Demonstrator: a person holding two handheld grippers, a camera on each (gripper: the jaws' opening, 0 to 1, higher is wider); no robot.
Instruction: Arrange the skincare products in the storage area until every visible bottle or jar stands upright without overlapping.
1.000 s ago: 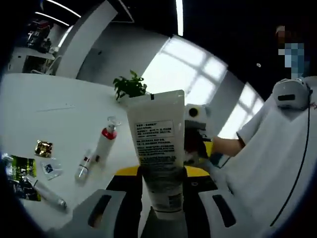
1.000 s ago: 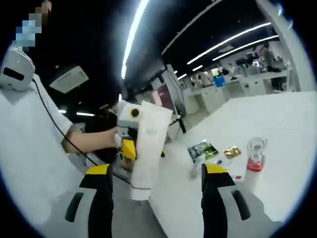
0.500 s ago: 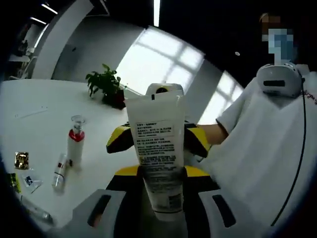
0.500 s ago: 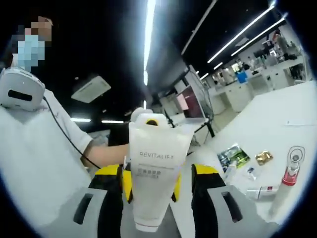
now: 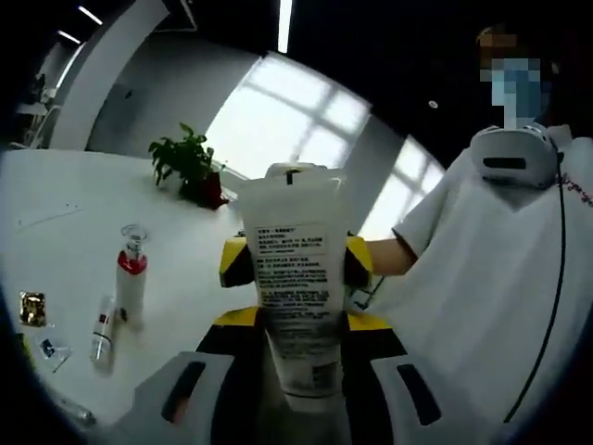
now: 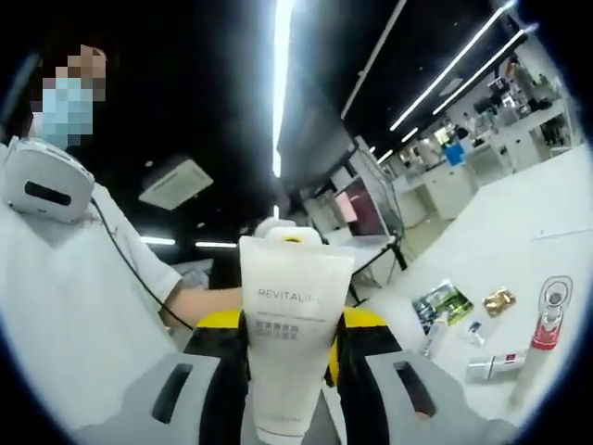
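A white squeeze tube (image 5: 295, 278) stands upright in the air, cap end down, with my left gripper (image 5: 298, 324) shut on its lower part. From the far side, my right gripper (image 5: 295, 262) reaches in, its yellow pads against both edges of the tube. In the right gripper view the same tube (image 6: 289, 324), printed REVITALIFT, sits between the jaws of my right gripper (image 6: 289, 326), which press its sides. On the white table (image 5: 56, 232) a pump bottle with a red collar (image 5: 130, 283) stands upright, and a small tube (image 5: 100, 334) lies beside it.
A gold sachet (image 5: 32, 308) and a clear sachet (image 5: 51, 350) lie near the table's edge. The right gripper view adds a green packet (image 6: 443, 301) by the pump bottle (image 6: 547, 320). A potted plant (image 5: 185, 167) stands far back. A person in white is close behind the tube.
My right gripper swung in front of the tube and its jaws narrowed onto it. The left gripper kept its hold; both views turned a little away from the table.
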